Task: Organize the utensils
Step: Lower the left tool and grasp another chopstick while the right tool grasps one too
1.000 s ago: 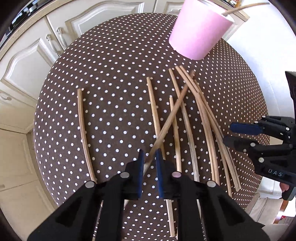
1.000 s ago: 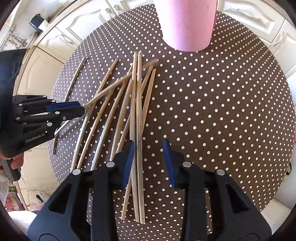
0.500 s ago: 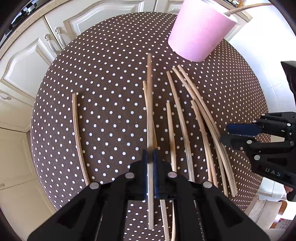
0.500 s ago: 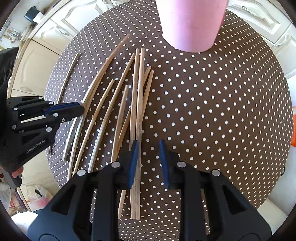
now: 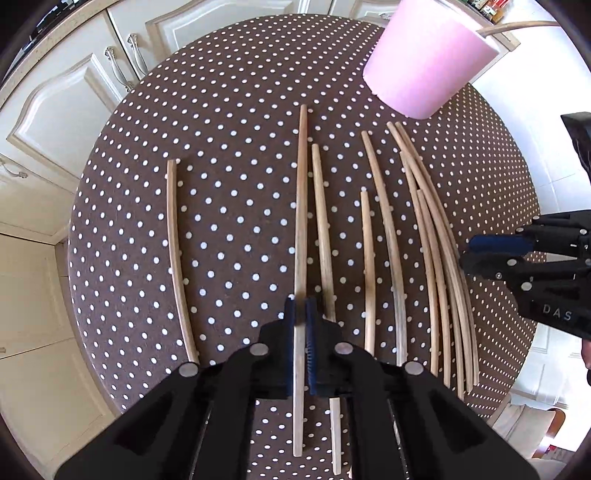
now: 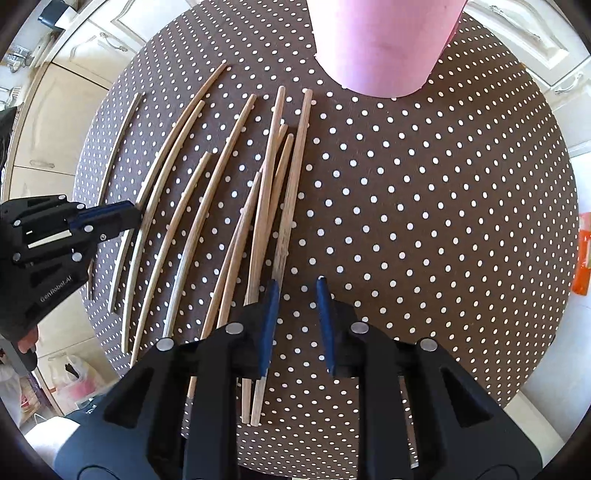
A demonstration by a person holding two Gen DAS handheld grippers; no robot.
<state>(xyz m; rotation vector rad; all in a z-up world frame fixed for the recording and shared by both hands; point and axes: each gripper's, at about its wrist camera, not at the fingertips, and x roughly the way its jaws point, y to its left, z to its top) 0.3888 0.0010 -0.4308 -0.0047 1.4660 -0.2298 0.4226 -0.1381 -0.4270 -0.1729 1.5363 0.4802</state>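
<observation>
Several wooden chopsticks (image 5: 391,236) lie side by side on a round table with a brown polka-dot cloth (image 5: 229,229). My left gripper (image 5: 300,310) is shut on one chopstick (image 5: 301,206) and holds it above the cloth, pointing away from me. It also shows in the right wrist view (image 6: 114,218). My right gripper (image 6: 295,291) is open and empty, just right of the rightmost chopsticks (image 6: 291,192). It shows in the left wrist view (image 5: 476,251) at the right. A pink cup (image 5: 424,59) stands at the far side with one stick (image 5: 517,26) in it.
White cabinet doors (image 5: 74,96) surround the table at left and behind. A lone chopstick (image 5: 175,258) lies apart at the left of the cloth. An orange object (image 6: 583,254) sits off the table's right edge.
My left gripper closed on a chopstick that lay slanted across the others, lifted it and turned it straight. My right gripper drew back and right and stayed open.
</observation>
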